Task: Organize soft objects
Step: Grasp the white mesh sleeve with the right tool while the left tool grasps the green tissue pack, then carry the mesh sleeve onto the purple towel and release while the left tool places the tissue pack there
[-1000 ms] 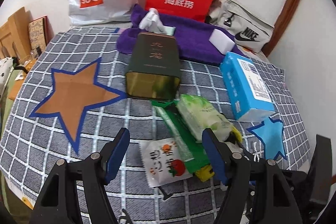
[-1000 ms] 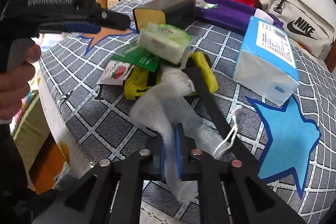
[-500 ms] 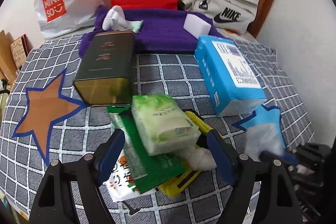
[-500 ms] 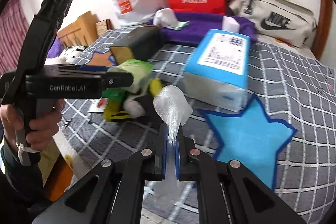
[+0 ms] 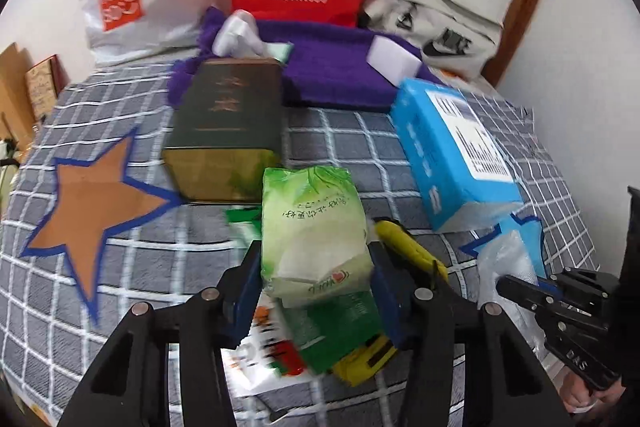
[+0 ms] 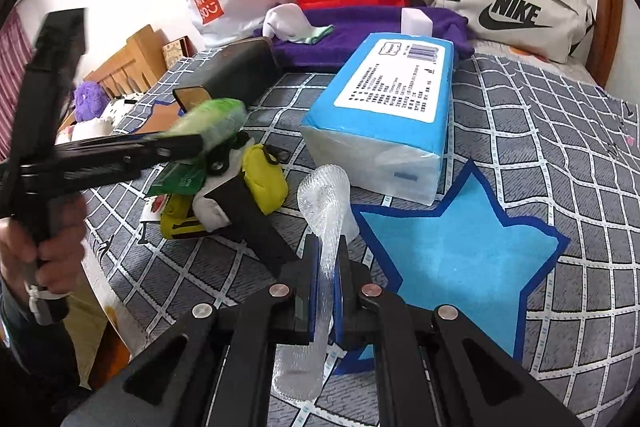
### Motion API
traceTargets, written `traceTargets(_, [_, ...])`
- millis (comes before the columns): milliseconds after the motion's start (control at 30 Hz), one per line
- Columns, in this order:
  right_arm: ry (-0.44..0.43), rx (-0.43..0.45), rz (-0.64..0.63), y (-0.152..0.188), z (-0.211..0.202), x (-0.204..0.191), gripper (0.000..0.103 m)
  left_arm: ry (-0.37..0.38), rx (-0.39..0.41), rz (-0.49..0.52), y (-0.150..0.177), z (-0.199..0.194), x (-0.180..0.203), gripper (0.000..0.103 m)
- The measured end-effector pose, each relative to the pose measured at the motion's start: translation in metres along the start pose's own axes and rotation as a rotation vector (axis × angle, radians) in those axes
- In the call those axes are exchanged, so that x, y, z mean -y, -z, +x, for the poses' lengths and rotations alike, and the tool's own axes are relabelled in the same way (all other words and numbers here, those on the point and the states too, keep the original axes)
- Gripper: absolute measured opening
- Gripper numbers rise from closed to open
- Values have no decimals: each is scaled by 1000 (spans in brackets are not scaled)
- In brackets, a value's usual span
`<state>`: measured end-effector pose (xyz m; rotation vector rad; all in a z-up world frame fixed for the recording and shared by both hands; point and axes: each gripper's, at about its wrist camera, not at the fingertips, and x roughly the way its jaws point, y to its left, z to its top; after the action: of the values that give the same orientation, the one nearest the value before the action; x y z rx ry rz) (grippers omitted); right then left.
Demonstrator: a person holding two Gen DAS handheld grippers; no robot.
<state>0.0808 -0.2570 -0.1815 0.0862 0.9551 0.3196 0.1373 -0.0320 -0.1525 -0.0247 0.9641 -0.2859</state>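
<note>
Left wrist view: the left gripper [image 5: 316, 275], jaws just closing, clasped the green tissue pack [image 5: 312, 227]; the right gripper [image 6: 325, 259] stayed clenched on white mesh [image 6: 326, 199].

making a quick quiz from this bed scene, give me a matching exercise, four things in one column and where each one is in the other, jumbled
Things:
1. green tissue pack
2. white mesh cloth
3. white sponge block
4. dark green tin

Places:
A. lying on the purple towel
B. between the left gripper pads
C. clamped in the right gripper
D. on the checked bedcover, beside the brown star

Pairs: 1-B, 2-C, 3-A, 4-D
</note>
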Motion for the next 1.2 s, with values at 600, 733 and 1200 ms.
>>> traceTargets(600, [-22,63,56,-36,-35,-1,6,-12,32,-181,-13,-34,-64,49])
traceTargets(733, [-32,83,52,-48,-43,-1,6,2,51,-172,-24,-41,-61,49])
traceTargets(1200, [-28,135,27,-102,-51,8,6,-6,85,-122,-66,-48,-46,49])
